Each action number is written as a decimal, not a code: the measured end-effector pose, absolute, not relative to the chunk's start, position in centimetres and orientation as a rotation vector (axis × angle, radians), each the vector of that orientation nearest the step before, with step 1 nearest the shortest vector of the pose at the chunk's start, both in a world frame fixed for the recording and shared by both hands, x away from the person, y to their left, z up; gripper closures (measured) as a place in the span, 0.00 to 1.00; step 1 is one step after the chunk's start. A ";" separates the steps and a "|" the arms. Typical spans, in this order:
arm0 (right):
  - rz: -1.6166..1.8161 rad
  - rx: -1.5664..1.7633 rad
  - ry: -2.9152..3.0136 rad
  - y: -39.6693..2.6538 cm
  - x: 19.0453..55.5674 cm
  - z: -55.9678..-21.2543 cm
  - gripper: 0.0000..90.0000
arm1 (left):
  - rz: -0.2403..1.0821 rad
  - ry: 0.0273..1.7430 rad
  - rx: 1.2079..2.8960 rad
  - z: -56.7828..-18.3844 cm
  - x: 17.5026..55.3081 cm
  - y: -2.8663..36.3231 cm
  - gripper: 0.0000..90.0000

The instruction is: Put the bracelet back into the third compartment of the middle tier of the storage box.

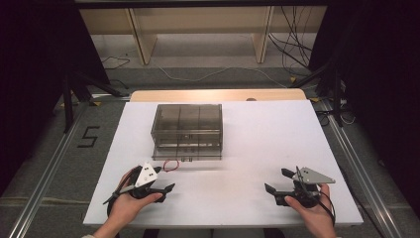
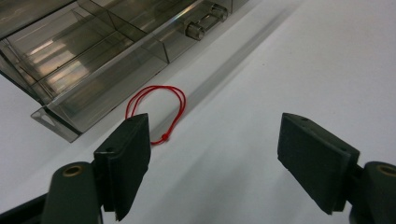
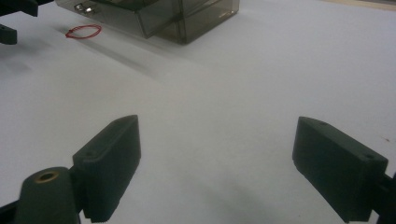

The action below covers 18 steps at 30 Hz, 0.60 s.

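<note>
I hold the left gripper (image 1: 166, 189) just before the drawer box (image 1: 187, 130), fingers apart toward the red loop (image 2: 156, 112) — likely my pickup. The right gripper (image 1: 277, 184) waits aside on the tabletop (image 1: 257, 134), fingers apart too.

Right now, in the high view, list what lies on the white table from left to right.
left gripper → red string loop → clear drawer box → right gripper

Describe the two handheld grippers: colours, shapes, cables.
Both the left gripper and the right gripper are black, each topped by a grey three-cornered plate with small holes. Each has two blocky dark pads on arms with brass-ringed holes. Black cables trail from both.
</note>
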State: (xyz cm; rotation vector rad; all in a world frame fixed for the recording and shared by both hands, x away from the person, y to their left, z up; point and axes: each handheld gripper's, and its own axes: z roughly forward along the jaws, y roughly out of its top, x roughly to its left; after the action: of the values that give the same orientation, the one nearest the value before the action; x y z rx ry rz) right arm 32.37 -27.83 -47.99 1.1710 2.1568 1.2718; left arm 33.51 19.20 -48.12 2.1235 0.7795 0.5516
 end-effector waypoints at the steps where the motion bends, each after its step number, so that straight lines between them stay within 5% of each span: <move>1: 1.271 1.171 2.158 -27.8 32.3 -48.0 0.18 | 0.551 0.783 2.121 -48.1 33.5 19.2 0.28; 18: 1.266 1.172 2.157 -27.8 32.2 -47.9 0.18 | 0.580 0.816 2.129 -48.2 35.0 18.6 0.38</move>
State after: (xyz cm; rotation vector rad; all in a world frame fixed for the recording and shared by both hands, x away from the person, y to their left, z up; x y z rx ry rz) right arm 32.17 -27.81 -47.92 1.1723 2.1571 1.2659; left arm 35.02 18.57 -48.22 2.1293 0.8163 0.5798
